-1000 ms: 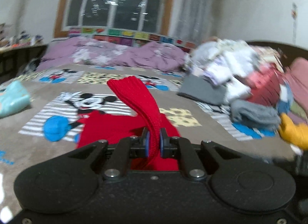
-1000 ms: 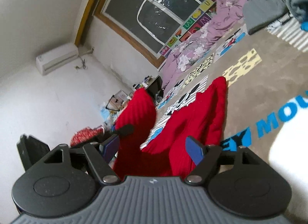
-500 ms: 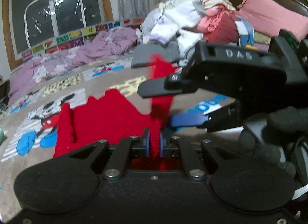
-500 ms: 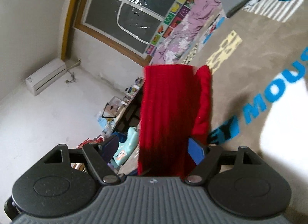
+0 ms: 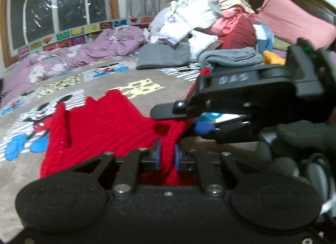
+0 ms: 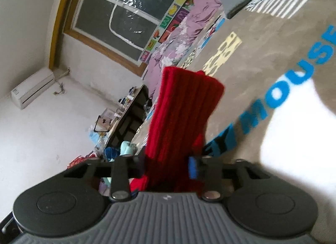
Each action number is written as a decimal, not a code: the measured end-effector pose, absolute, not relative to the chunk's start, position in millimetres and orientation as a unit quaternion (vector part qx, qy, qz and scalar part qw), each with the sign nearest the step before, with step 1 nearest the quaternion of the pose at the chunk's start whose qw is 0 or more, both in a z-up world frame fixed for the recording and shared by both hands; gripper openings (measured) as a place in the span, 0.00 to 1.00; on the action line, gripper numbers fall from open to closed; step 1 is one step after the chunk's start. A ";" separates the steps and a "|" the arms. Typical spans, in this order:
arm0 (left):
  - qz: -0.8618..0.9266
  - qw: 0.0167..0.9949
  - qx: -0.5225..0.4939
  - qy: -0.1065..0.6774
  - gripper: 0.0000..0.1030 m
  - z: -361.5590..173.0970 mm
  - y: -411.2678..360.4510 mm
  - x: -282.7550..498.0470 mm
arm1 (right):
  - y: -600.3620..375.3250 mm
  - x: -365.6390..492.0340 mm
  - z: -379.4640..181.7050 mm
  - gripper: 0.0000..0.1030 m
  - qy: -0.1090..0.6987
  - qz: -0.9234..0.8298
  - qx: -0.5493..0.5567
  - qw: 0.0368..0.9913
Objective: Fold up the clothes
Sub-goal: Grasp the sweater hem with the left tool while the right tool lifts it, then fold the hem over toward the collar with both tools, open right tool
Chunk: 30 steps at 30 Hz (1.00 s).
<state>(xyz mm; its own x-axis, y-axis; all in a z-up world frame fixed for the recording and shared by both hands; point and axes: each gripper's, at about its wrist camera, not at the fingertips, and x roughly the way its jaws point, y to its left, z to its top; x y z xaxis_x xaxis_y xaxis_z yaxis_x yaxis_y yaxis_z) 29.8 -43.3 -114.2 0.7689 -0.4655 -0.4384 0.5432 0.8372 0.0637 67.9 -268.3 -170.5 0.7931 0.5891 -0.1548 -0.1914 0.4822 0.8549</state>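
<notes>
A red knit garment [image 5: 100, 126] lies partly spread on the Mickey Mouse bedspread [image 5: 130, 71]. One bunched edge of it is lifted. My left gripper [image 5: 167, 155] is shut on that edge, with the blue pads pressing the knit from both sides. My right gripper [image 5: 178, 121] comes in from the right just ahead of the left one, and the same red edge runs between its fingers. In the right wrist view a thick red fold [image 6: 184, 113] stands up between the narrowed fingers of the right gripper [image 6: 166, 166] and touches both pads.
A heap of mixed clothes [image 5: 212, 19] and a folded grey piece [image 5: 163, 55] lie at the back right, beside a pink pillow [image 5: 294, 25]. A purple quilt [image 5: 88, 53] lies under the window. A gloved hand [image 5: 304, 134] holds the right gripper. A cluttered desk [image 6: 128, 116] stands by the bed.
The right gripper's fingers have closed from wide open onto the red fold. The left gripper has swung right with its red edge, bringing it beside the right gripper.
</notes>
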 end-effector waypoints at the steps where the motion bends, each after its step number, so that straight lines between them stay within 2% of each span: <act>1: -0.262 0.940 0.076 0.205 0.32 -107.0 -30.1 30.7 | -268.5 69.5 -172.0 0.33 0.222 0.231 0.452 0.832; 6: -0.220 0.956 -0.015 0.193 0.32 -71.1 36.3 35.1 | -268.1 73.2 -177.7 0.30 0.222 0.227 0.469 0.824; 13: -0.052 0.967 -0.067 0.240 0.31 -81.7 134.9 50.4 | -270.0 78.6 -179.0 0.26 0.207 0.239 0.487 0.814; 18: -0.117 0.958 -0.027 0.262 0.26 -88.4 107.0 48.4 | -273.6 81.5 -178.0 0.24 0.199 0.244 0.493 0.811; 26: -0.199 0.931 0.070 0.299 0.25 -116.7 48.9 38.5 | -281.8 100.1 -164.0 0.21 0.205 0.243 0.463 0.828; 30: -0.213 0.925 0.052 0.311 0.25 -106.3 62.9 45.5 | -279.9 102.7 -159.3 0.21 0.218 0.234 0.458 0.829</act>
